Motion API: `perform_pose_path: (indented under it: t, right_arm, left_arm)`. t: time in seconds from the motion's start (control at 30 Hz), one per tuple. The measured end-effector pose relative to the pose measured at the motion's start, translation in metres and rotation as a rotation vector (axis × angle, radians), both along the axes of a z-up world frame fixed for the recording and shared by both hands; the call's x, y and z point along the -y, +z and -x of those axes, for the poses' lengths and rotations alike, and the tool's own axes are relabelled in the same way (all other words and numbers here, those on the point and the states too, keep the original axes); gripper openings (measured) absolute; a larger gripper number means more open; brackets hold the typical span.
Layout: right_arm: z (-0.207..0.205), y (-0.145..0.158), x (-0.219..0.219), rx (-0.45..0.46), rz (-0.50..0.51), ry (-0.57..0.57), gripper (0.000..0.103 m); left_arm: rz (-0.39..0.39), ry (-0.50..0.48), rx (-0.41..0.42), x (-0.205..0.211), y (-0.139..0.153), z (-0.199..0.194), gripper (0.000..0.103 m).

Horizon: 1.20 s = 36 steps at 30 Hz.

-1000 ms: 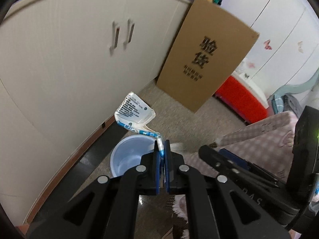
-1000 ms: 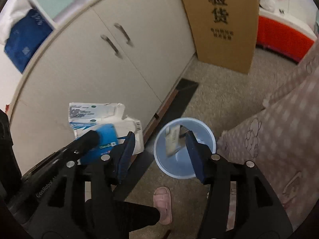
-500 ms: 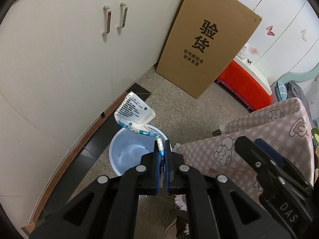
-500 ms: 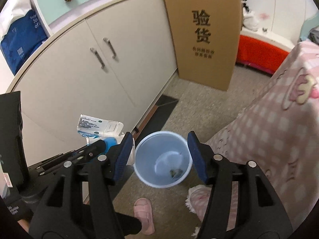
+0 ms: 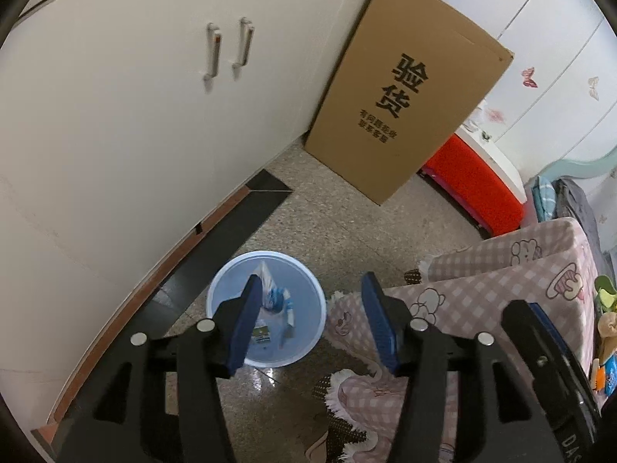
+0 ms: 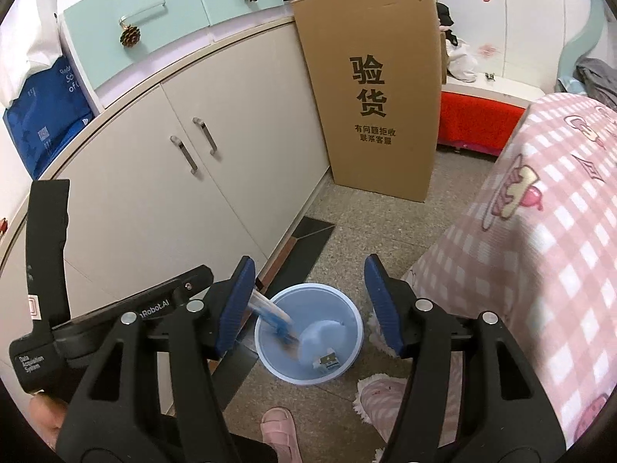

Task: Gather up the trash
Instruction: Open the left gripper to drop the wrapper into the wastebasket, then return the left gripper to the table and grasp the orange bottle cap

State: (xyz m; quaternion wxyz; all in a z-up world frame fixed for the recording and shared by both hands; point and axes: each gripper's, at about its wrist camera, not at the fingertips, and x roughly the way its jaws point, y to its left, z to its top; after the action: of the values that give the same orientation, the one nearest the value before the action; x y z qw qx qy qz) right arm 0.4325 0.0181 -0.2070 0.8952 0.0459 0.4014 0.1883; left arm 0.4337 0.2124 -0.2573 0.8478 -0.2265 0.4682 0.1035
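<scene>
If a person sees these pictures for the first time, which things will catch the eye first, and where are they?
First the pale blue bin on the floor beside the cream cabinet, with a white-and-blue wrapper dropping into it. The left gripper above it has just been opening its jaws, with nothing between them. Behind, a tall cardboard box leans against the cabinet.

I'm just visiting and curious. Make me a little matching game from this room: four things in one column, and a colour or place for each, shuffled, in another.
Things:
1. bin
2. cardboard box
3. wrapper
4. slipper

Descriptions:
A. brown, leaning against the cabinet
B. pink, on the floor near the bin
C. pale blue, round, standing on the floor
D. white and blue, inside the bin

Pairs: 1-C, 2-A, 3-D, 4-B
</scene>
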Motion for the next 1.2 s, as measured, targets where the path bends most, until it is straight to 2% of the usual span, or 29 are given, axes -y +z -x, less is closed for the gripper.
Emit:
perform_pose_path:
  t: [0.1,0.3,0.57,0.8,1.07,1.2]
  right_arm:
    - [0.008,0.007,0.004,0.006,-0.006,-0.006,0.059]
    - [0.031,0.033,0.021,0.030,-0.035,-0.025,0.061]
    - [0.080,0.075,0.076,0.102,-0.078,-0.113,0.064]
    - [0.119,0.093,0.157,0.146,-0.080,-0.262,0.066]
    - [0.148,0.091,0.255,0.156,-0.084,-0.465,0.066]
    - [0.152,0.089,0.285,0.160,-0.081,-0.527,0.066]
  left_arm:
    - [0.029,-0.008,0.021,0.004,0.008,0.012,0.054]
    - [0.006,-0.036,0.086,0.022,0.041,0.040,0.060]
    - [0.006,-0.128,0.189,0.065,0.094,0.078,0.063]
    - [-0.012,-0.292,0.241,0.142,0.123,0.097,0.066]
    - [-0.070,-0.457,0.263,0.226,0.134,0.103,0.067]
    - [-0.108,-0.541,0.258,0.266,0.132,0.096,0.067]
